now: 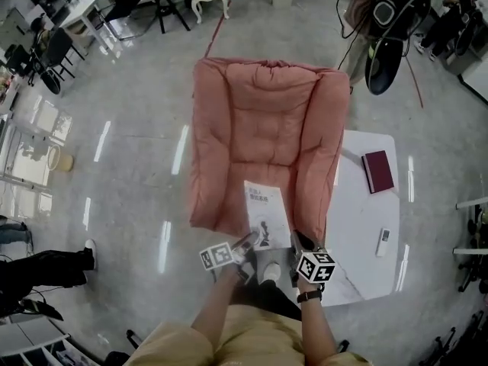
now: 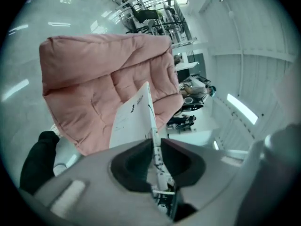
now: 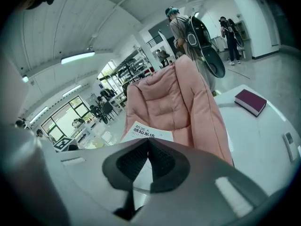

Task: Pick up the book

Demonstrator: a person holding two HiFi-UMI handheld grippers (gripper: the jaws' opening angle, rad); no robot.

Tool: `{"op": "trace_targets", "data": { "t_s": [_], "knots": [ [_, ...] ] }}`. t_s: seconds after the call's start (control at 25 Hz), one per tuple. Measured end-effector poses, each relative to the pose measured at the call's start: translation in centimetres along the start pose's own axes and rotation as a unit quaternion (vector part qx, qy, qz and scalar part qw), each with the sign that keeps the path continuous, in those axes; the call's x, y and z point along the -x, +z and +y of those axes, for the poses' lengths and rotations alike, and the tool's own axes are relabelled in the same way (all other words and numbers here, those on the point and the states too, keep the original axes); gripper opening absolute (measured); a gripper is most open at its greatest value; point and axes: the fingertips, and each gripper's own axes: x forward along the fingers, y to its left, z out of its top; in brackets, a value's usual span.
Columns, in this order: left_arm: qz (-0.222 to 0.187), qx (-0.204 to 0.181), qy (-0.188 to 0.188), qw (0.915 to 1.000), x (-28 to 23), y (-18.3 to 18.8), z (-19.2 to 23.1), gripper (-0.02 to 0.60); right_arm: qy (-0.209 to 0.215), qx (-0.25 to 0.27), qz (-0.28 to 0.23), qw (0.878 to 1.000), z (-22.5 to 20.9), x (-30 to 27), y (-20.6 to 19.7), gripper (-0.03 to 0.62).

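A thin white book with black print hangs over the front of a pink padded chair, held at its near edge by both grippers. My left gripper is shut on the book's lower left corner; in the left gripper view the book runs edge-on between the jaws, with the chair behind. My right gripper is shut on the lower right corner; in the right gripper view the book's title end shows just past the closed tips.
A white table stands to the right of the chair, bearing a maroon book and a small white remote. A person with a backpack stands behind the chair. Desks and chairs fill the far left.
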Motion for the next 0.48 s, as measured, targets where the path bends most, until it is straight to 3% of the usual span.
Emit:
{"op": "trace_targets", "data": {
  "t_s": [0.24, 0.4, 0.48],
  "knots": [
    [-0.074, -0.050, -0.103, 0.9907, 3.2, 4.0, -12.2, 0.060, 0.029, 0.047, -0.092, 0.994, 4.6, 5.7, 8.6, 0.008],
    [-0.098, -0.099, -0.153, 0.9783, 5.6, 5.7, -19.1, 0.061, 0.060, 0.068, -0.158, 0.983, 8.0, 9.4, 13.3, 0.008],
    [-0.099, -0.103, -0.178, 0.9736, 7.0, 5.4, -21.9, 0.061, 0.079, 0.073, -0.188, 0.976, 9.3, 11.7, 15.2, 0.008]
  ]
}}
